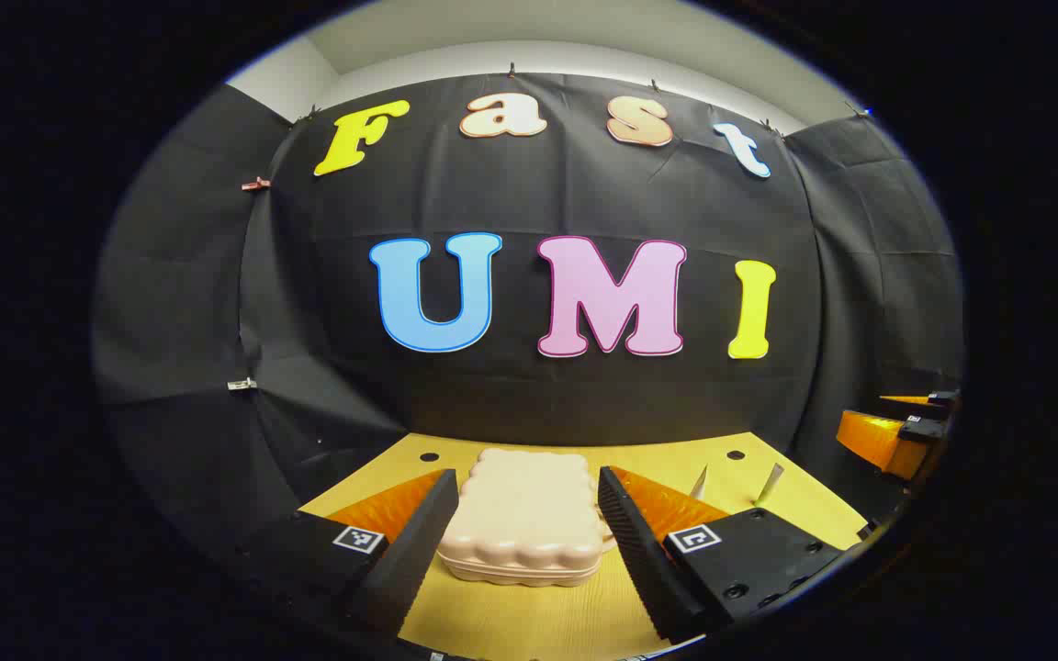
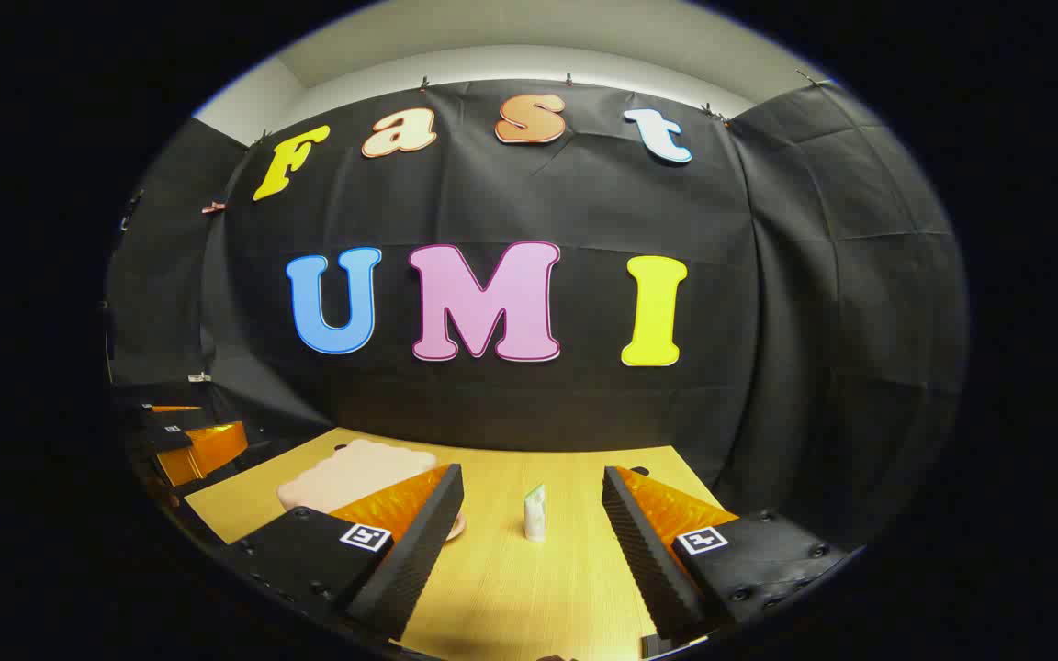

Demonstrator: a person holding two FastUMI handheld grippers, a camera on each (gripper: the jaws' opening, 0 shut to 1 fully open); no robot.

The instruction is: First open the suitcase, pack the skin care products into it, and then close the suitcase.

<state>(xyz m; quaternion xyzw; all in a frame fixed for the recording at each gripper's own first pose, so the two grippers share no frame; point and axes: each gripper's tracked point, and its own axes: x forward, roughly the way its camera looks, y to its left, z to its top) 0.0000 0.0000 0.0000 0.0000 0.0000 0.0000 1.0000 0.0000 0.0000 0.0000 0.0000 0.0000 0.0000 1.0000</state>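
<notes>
Left gripper [image 1: 529, 537] spread beside closed suitcase [image 1: 525, 514].

Recording booth: black cloth walls [image 1: 584, 193] clipped up on three sides, pale wooden surface [image 2: 529, 588], white ceiling above.

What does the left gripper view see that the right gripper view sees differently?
Left gripper view: the shut suitcase sits straight ahead between the fingers of the open left gripper, with its front seam facing the camera. Two pale slim things poke up behind one finger, too small to name.
Right gripper view: a small tube stands upright between the fingers of the open right gripper.
Both: the yellow table, the suitcase, and the other gripper off at the edge.
</notes>
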